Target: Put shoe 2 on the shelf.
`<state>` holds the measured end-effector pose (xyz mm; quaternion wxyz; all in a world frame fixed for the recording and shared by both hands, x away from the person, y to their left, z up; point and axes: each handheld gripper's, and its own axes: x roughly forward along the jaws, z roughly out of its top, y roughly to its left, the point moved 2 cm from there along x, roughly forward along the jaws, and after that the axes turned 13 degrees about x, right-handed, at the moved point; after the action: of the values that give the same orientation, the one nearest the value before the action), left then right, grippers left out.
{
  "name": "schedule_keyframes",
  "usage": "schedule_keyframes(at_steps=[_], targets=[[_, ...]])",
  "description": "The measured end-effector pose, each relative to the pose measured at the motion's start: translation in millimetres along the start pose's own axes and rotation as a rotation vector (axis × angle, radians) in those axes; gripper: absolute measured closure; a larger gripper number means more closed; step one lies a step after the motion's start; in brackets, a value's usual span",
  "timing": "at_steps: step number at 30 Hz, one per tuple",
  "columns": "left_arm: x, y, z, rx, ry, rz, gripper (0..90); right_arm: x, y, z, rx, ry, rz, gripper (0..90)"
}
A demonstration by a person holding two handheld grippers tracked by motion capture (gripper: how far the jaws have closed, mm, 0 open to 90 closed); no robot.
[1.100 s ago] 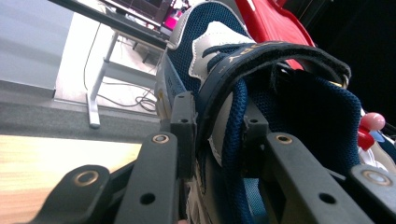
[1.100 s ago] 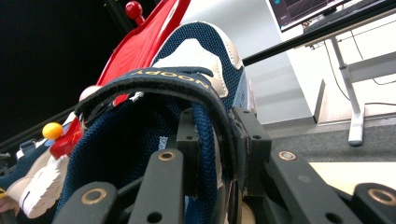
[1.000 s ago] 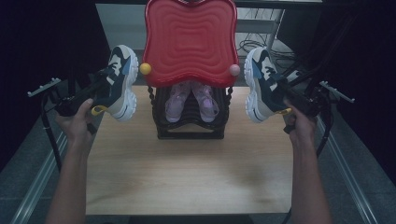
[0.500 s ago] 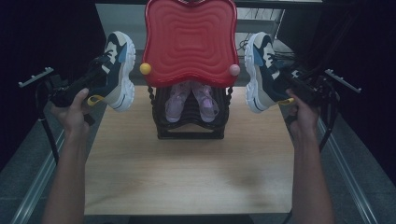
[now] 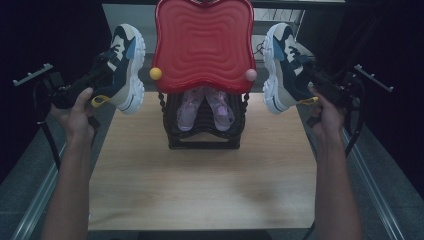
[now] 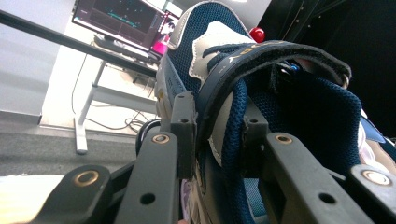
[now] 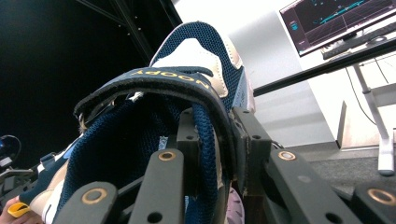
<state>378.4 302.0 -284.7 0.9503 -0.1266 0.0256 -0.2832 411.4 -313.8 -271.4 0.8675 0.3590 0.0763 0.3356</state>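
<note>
My left gripper (image 5: 107,75) is shut on a navy, beige and white sneaker (image 5: 125,67), held in the air left of the red-topped rack (image 5: 202,45), toe up and sole toward the rack. In the left gripper view its jaws pinch the sneaker's (image 6: 243,93) collar wall by the strap. My right gripper (image 5: 306,80) is shut on the matching sneaker (image 5: 280,65), held right of the rack with its sole toward the rack too. In the right gripper view the jaws clamp the side wall of that sneaker (image 7: 187,88) under its navy strap.
A black shoe rack (image 5: 202,135) with a red wavy top stands at the far middle of the wooden table (image 5: 200,185). A pair of translucent pink shoes (image 5: 205,107) sits inside it. A yellow knob (image 5: 156,73) and a pink knob (image 5: 251,75) flank the red top.
Both hands have risen with their sneakers, which now sit higher beside the red top. The grips look unchanged.
</note>
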Motion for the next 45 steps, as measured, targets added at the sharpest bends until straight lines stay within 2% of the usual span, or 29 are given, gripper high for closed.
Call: schedule_keyframes(at_steps=[6,20,26,35,42,45], targets=[[4.6,-5.5,8.8,0.015,0.008,-0.006,73.8,6.9,11.4,3.7,-0.017,0.009,-0.008,74.5],[23.9,-22.6,31.6,0.035,0.002,-0.021,73.9,28.3,47.8,15.5,-0.044,0.009,0.034,74.5],[31.6,-32.4,42.7,0.042,-0.007,-0.031,73.8,39.6,55.3,13.1,-0.039,0.026,0.041,74.5],[47.9,-43.1,52.6,0.071,0.013,-0.033,73.8,59.1,70.7,13.7,-0.039,0.037,0.04,74.5],[61.3,-49.3,61.3,0.069,0.007,-0.037,73.8,76.4,81.8,12.6,-0.054,0.051,0.032,74.4],[67.5,-51.0,63.2,0.054,-0.009,-0.047,73.8,84.5,84.1,11.6,-0.055,0.052,0.029,74.4]])
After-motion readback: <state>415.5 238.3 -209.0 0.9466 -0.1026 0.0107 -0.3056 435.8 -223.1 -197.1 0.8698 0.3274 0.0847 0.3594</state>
